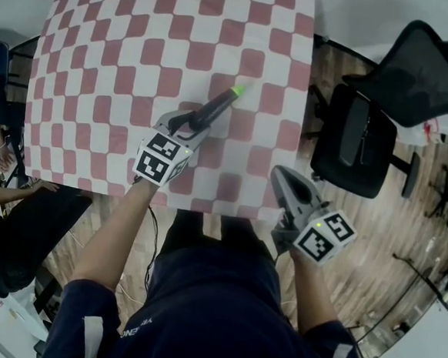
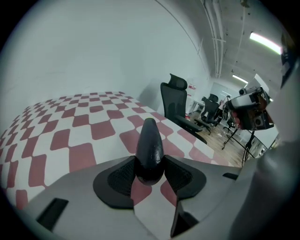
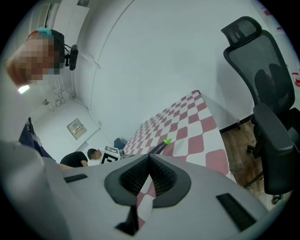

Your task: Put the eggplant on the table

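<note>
Dark purple eggplant (image 2: 150, 147) sits pinched between the two pads of the left gripper (image 1: 189, 125), held by its fat end. Its long body points straight out from the jaws, with the green tip farthest away, over the red and white checked table (image 1: 102, 64). It looks to hang a little above the cloth, so the way to go is down. The right gripper (image 1: 284, 179) is near the table's edge, jaws together, holding nothing.
</note>
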A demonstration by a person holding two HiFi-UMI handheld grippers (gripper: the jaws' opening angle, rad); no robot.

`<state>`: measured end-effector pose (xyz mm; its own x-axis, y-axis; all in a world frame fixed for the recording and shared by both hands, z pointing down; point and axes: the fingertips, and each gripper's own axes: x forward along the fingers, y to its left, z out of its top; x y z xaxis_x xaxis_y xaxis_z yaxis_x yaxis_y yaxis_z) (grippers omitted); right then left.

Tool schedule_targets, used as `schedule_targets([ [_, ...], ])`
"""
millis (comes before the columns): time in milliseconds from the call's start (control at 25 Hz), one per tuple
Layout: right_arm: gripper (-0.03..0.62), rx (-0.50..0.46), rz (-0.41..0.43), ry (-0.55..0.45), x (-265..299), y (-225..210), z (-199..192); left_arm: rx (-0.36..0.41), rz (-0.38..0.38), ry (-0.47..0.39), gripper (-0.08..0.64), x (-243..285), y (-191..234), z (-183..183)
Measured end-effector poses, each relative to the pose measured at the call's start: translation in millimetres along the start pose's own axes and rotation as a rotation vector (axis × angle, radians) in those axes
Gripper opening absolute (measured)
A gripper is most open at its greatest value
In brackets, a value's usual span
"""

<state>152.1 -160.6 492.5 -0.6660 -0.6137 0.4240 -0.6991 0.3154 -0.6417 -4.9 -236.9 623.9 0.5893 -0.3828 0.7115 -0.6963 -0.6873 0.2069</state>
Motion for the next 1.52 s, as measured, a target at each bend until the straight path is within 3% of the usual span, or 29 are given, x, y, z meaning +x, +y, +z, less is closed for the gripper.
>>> schedule_targets([
  [240,0.017,0.013,-0.007,0.007,-3,-8,-1,0.126,0.036,0.13,0.213,16,-4,-17],
  [640,0.017,0.018,-0.008,0.014,-7,-13,-3,0.204,0.058,0.248,0.215,26,-6,-38],
  [1000,0.017,0.014,-0.011,0.005,-10,-11,1,0.221,0.046,0.275,0.239,25,-9,-44],
  [1280,0.017,-0.007,-0.001,-0.021,-9,2,14,0.204,0.067,0.206,0.244,-2,-10,-28],
  [1520,0.017,-0.045,0.017,-0.051,-5,21,29,0.137,0.096,-0.009,0.229,-54,-10,17],
])
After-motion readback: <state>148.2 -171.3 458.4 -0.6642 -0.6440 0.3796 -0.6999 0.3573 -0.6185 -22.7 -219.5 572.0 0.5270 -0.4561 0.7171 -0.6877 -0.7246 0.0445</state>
